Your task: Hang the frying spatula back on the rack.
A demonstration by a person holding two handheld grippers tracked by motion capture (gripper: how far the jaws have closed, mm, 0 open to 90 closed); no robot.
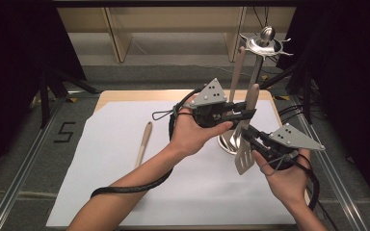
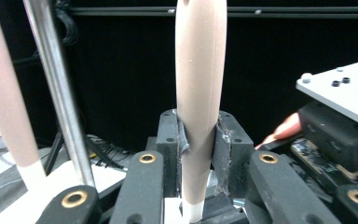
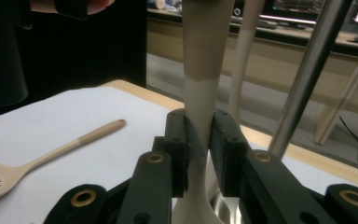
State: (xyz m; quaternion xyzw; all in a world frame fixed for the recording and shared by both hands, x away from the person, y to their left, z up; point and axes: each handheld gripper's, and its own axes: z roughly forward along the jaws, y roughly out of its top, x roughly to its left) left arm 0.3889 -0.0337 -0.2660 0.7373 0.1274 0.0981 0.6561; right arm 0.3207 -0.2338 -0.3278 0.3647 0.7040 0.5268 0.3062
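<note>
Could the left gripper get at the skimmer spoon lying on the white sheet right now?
Probably not yet: the left gripper is shut on the slotted turner, as is the right gripper. The skimmer spoon lies unobstructed on the white sheet.

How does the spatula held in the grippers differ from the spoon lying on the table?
The spatula is held upright off the table, clamped by both the left gripper and the right gripper; the spoon lies flat on the white sheet, untouched. The spatula's head is a flat slotted blade, while the spoon's head is round with small holes. Both are pale, with a tan, wood-coloured handle end.
</note>
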